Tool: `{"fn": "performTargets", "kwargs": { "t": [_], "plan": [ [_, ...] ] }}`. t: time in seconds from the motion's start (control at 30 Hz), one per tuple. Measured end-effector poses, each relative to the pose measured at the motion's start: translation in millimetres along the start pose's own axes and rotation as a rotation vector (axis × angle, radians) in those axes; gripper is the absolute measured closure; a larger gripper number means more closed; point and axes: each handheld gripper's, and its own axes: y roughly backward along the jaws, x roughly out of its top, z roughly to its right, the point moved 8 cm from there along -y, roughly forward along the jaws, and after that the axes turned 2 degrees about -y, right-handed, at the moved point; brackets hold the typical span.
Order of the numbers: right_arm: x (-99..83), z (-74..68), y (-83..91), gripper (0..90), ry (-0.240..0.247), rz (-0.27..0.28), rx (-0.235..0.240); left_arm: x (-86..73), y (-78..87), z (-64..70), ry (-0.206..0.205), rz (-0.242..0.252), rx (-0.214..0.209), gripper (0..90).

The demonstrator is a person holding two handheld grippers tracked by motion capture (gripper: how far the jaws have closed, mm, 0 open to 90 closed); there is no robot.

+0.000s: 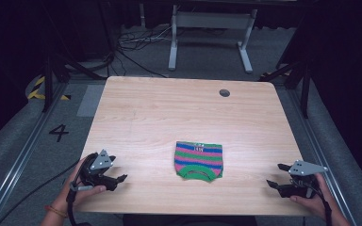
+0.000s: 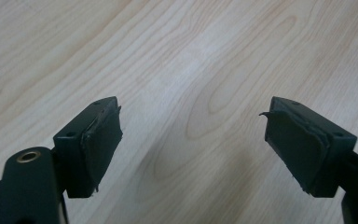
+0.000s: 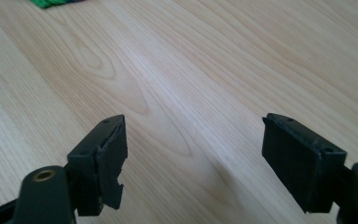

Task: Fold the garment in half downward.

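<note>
My left gripper (image 1: 114,173) rests at the near left part of the counter (image 1: 169,113), held in my left hand (image 1: 78,188). Its fingers (image 2: 100,140) are spread wide and hold nothing; in the left gripper view, bare wood grain lies between them. The rubber pad on each finger is frayed at the edges.

My right gripper (image 1: 276,175) sits at the near right corner of the counter, held in my right hand (image 1: 313,202). Its fingers (image 3: 105,163) are likewise spread wide and empty. The pad on the left-hand finger in the right gripper view is chipped along its lower edge.

A small knitted garment (image 1: 199,161) lies flat on the counter between the two grippers, slightly nearer the right one and well apart from both. It carries green, pink and blue stripes, with a green curved band at its near edge. A green corner of it (image 3: 51,3) is visible at the top left of the right gripper view.

A round hole (image 1: 224,92) is set in the counter near its far edge. A cable (image 1: 28,193) trails from the left gripper across the floor, where a "4" (image 1: 59,132) is marked.
</note>
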Motion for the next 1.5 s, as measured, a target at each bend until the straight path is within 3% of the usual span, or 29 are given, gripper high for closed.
{"fn": "performTargets", "kwargs": {
  "t": [0.07, 0.23, 0.33, 0.43, 0.63, 0.97, 1.5],
  "plan": [
    [-3.2, 1.9, 0.5, 21.6, -0.009, 0.0, -0.003, -7.3, 0.8, -0.2, 0.017, 0.006, -0.017, 19.0],
    [-16.1, 7.0, -1.2, 20.6, -0.088, 0.024, 0.006, -19.1, -3.8, -0.1, 0.039, -0.023, -0.026, 17.7],
    [-20.2, 6.8, -3.4, 18.8, -0.109, 0.023, 0.013, -21.6, -5.1, -0.9, 0.067, -0.009, -0.035, 16.3],
    [-22.1, 7.9, -5.0, 17.2, -0.135, 0.032, 0.025, -23.2, -5.6, -2.1, 0.091, 0.021, -0.017, 15.8],
    [-21.9, 9.4, -7.1, 14.3, -0.126, 0.022, 0.02, -24.3, -4.8, -1.2, 0.108, 0.017, 0.001, 14.9],
    [-20.7, 12.5, -9.7, 11.0, -0.171, 0.011, -0.026, -24.8, -4.6, -1.8, 0.116, 0.017, 0.005, 14.8],
    [-20.6, 14.6, -11.5, 6.7, -0.173, 0.003, -0.033, -25.0, -6.2, -4.4, 0.131, 0.005, 0.025, 9.3]
  ]
}}
